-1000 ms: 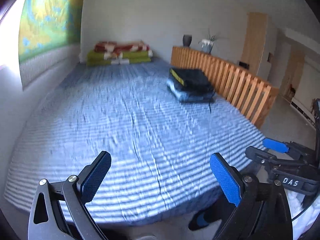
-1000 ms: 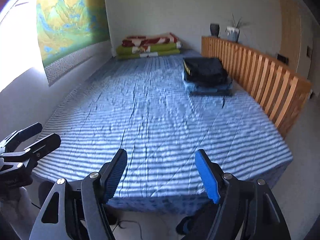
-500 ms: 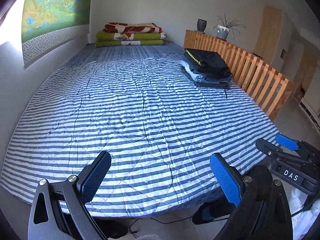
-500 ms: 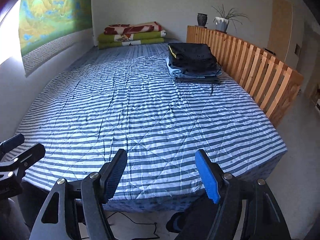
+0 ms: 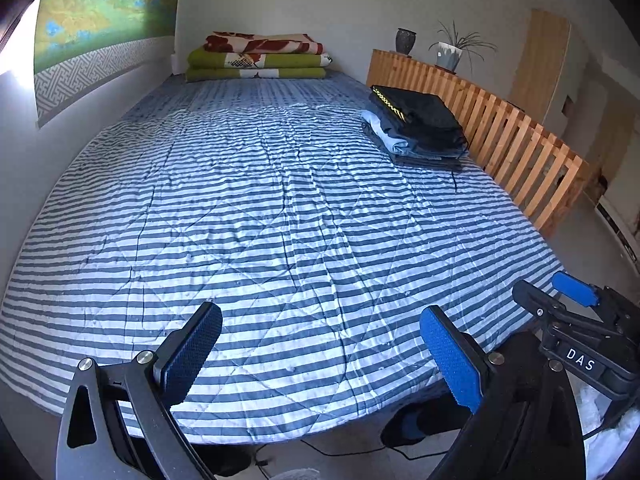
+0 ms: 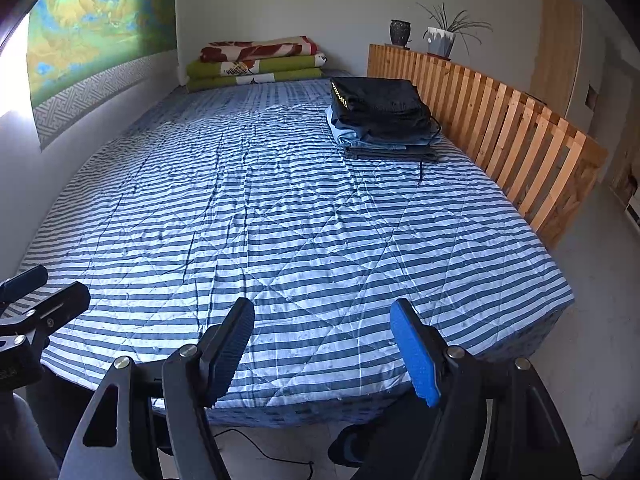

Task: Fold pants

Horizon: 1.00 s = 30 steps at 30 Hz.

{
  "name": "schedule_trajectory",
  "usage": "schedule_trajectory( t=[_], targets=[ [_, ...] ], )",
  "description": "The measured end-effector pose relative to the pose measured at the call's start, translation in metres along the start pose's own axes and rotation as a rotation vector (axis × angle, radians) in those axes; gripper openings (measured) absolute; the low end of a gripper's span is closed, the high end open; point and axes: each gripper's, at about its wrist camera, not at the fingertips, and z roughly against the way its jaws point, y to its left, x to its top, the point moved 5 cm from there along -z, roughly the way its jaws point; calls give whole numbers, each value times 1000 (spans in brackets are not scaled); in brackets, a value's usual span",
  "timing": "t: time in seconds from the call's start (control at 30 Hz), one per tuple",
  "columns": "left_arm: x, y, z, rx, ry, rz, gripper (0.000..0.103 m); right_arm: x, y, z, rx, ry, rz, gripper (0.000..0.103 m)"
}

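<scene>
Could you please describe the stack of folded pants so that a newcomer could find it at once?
On the striped bed, look along the wooden slatted rail. The stack of folded pants lies beside it, dark and denim, unlike the green and red blankets at the far wall.

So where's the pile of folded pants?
In both views the pile of folded pants sits on the striped bed's far right side, beside the wooden slatted rail.

A stack of folded dark and blue pants [image 5: 416,128] lies on my blue-and-white striped bed [image 5: 280,220], far right, beside the wooden slatted rail [image 5: 500,136]. Folded green and red blankets [image 5: 258,58] lie at the far end against the wall. A grey vase [image 5: 405,41] and potted plant [image 5: 450,54] stand on the rail.
</scene>
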Motion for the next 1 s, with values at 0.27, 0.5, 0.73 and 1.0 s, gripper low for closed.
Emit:
schedule_trajectory(
  t=[0.27,0.5,0.73,1.0],
  targets=[
    [1,4,-5,0,7,8,101,2,1,-4,-3,5,2,67],
    [2,6,-6,0,6,20,101,3,1,-7,2,14,2,67],
    [1,6,-9,-8,12,22,101,1,2,-11,1,29,1,67],
    [1,7,-9,-11,11,27,101,1,1,-12,1,30,-1,67]
  ],
)
